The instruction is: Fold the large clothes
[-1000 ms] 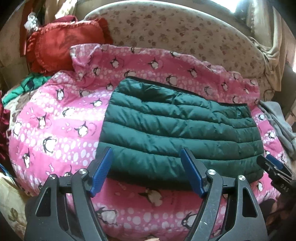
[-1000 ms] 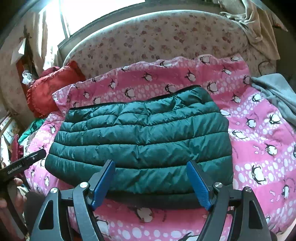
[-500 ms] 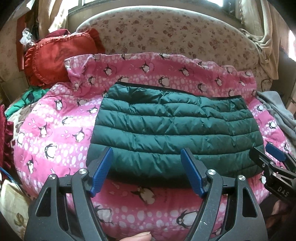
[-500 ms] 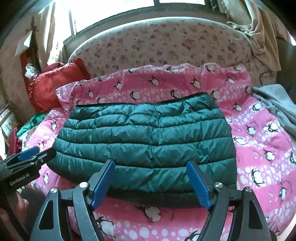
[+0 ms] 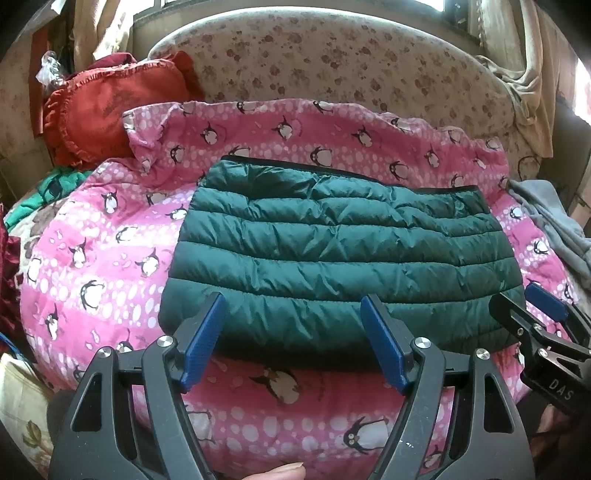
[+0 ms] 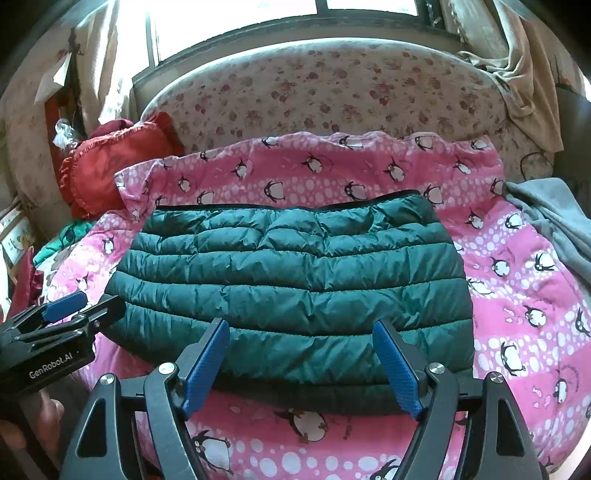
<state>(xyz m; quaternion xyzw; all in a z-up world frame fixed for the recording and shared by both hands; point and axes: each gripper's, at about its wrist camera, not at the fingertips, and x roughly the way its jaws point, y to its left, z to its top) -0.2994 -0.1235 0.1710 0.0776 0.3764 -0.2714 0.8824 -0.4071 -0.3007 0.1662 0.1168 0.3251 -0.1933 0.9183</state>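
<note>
Daylight from behind, sharp centre, bent edges.

I get blown-out glare from the window [image 6: 280,22] above the floral padded headboard [image 6: 332,99]; below it fabric reads crisp and evenly lit, while corners darken and curve with fisheye distortion.

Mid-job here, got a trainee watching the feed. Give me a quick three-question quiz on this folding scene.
1. True or false: the left hand-held gripper grips the green puffer jacket.
2. What lies under the jacket? A) pink penguin blanket B) bare floor C) wooden table
3. Which colour is the ruffled cushion beside the blanket?

Key: 1 false, both it and the right hand-held gripper are open and hold nothing; 2 A; 3 red.
</note>
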